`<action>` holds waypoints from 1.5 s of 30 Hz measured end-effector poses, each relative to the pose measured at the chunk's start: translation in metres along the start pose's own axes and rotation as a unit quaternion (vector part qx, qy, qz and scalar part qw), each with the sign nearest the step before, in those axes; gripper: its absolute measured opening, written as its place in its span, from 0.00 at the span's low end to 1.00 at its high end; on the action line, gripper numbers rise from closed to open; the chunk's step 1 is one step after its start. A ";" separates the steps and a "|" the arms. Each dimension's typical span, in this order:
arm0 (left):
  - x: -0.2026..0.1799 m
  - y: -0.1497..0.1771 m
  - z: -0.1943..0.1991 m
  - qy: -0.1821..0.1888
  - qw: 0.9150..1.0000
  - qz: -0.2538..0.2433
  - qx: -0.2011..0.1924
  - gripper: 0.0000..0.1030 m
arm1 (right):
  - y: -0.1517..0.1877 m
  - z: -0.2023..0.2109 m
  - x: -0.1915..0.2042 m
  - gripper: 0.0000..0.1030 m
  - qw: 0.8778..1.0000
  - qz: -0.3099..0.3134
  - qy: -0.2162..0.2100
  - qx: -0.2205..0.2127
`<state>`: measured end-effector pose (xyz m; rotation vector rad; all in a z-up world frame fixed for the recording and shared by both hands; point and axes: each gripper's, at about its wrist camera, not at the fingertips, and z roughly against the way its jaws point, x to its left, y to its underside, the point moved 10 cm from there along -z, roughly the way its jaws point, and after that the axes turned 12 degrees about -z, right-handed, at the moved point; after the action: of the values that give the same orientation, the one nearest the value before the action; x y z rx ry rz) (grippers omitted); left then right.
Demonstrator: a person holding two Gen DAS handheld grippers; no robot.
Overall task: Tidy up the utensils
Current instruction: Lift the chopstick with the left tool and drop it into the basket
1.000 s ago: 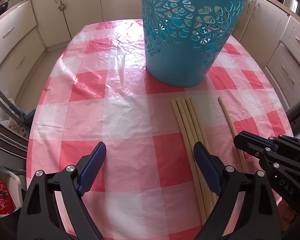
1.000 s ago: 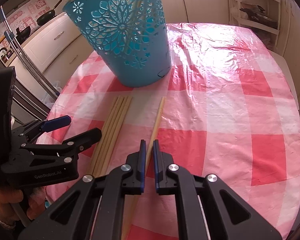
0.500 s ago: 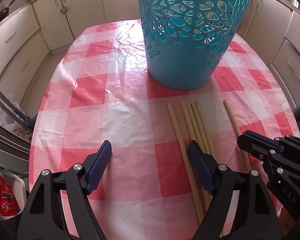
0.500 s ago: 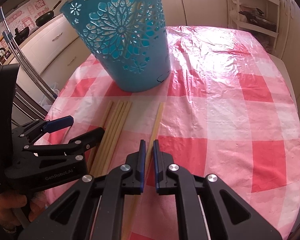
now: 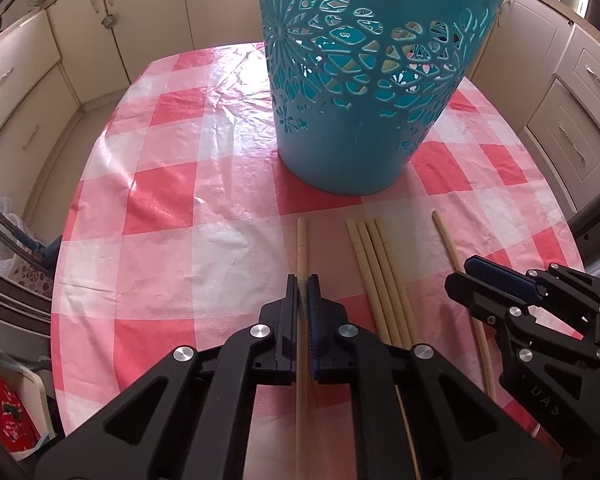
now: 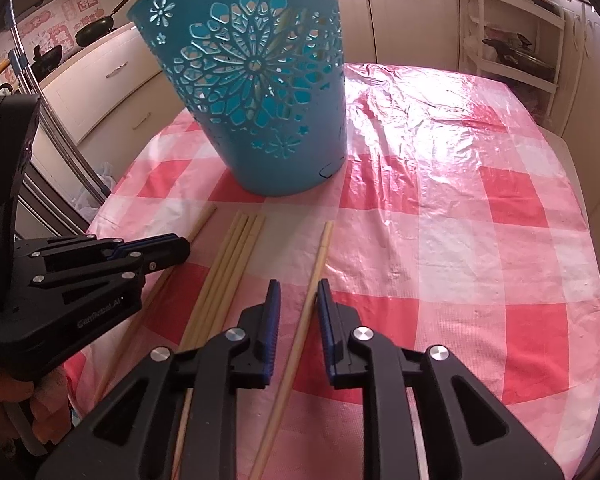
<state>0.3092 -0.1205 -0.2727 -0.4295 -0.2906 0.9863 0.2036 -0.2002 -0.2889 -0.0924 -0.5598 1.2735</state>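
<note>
A teal cut-out basket (image 5: 360,120) stands on the red-and-white checked table (image 5: 160,248). My left gripper (image 5: 301,280) is shut on one wooden chopstick (image 5: 301,240) that lies apart, left of a bundle of three chopsticks (image 5: 374,272). In the right wrist view my right gripper (image 6: 298,292) straddles a single chopstick (image 6: 320,252). Its jaws are opening and the pads stand clear of the stick. The basket (image 6: 260,112) is just behind, the bundle (image 6: 236,256) to the left, and the left gripper (image 6: 180,246) further left.
Cream kitchen cabinets (image 5: 28,92) surround the table. A white shelf rack (image 6: 512,40) stands behind on the right, and pans (image 6: 96,28) sit on a counter at the left. The table edge (image 5: 60,280) runs close on the left.
My left gripper went from wide open to shut on one chopstick, which has shifted left away from the bundle. The right gripper's jaws, pressed together before, have parted around the single chopstick.
</note>
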 end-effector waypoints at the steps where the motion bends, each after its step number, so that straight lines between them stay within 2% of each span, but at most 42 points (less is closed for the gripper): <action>1: 0.000 0.002 0.000 0.004 1.000 0.003 0.002 0.04 | 0.000 0.001 0.000 0.19 1.000 0.000 -0.001 -0.001; 9: 0.023 0.019 0.038 0.020 0.999 0.038 -0.019 0.04 | 0.002 0.002 0.000 0.19 1.000 0.009 0.004 -0.012; 19: 0.045 0.017 0.118 0.039 0.993 0.066 -0.093 0.04 | 0.006 0.003 0.006 0.24 0.999 0.034 0.010 -0.028; 29: 0.042 -0.025 0.196 0.046 0.981 0.063 -0.180 0.04 | 0.005 0.005 0.001 0.26 1.000 0.013 -0.006 -0.026; 36: 0.051 -0.056 0.242 0.040 0.969 0.063 -0.234 0.04 | 0.004 0.006 0.000 0.27 1.000 0.001 -0.010 -0.023; 45: 0.067 -0.112 0.276 0.034 0.954 0.074 -0.289 0.04 | 0.004 0.005 0.001 0.30 1.000 -0.004 -0.012 -0.019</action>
<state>0.3104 -0.0574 0.0260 -1.0298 -0.4933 1.0222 0.1981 -0.1994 -0.2858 -0.1061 -0.6053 1.2579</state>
